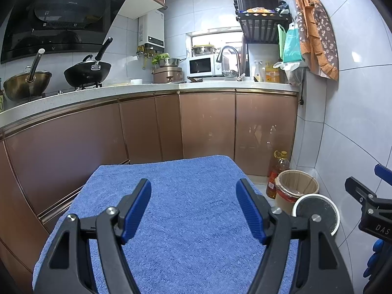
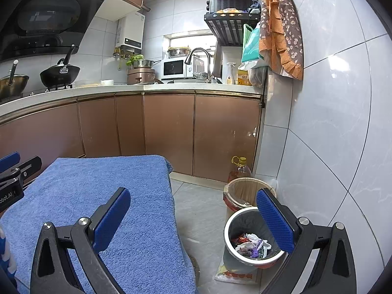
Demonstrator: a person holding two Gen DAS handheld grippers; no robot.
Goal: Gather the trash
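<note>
A blue towel covers a low table, and nothing lies on it. My left gripper hangs open over the towel, its blue pads wide apart and empty. My right gripper is open too, above the towel's right edge and the floor. Below its right finger stands a white-rimmed trash bin with a dark liner. Crumpled wrappers and plastic scraps lie inside it. Each gripper shows at the edge of the other's view.
A second bin with a brown bag liner stands behind the white one, and an oil bottle behind that. Copper cabinet doors run along the back under the counter. The tiled wall closes the right side.
</note>
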